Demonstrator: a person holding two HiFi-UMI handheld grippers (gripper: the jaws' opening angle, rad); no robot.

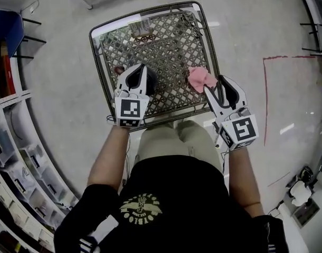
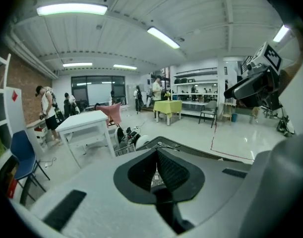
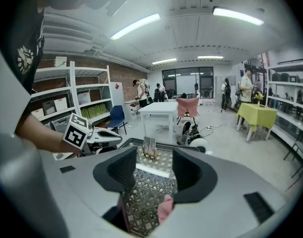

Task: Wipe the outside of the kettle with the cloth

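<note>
Left hand-held gripper (image 2: 155, 166) closed, right (image 3: 153, 168) apart

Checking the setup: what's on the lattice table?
Pink cloth near the right edge, a small rack at the far edge. Left tongs cover part of the lattice table; no kettle shows.

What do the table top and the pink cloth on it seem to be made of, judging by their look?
Table top: probably metal, an open lattice of thin crossing strips with a slight sheen, inside a dark rim. The pale floor shows through its holes. Pink cloth: soft, matte fabric, lying crumpled in loose folds. Its weave is too small to tell.
</note>
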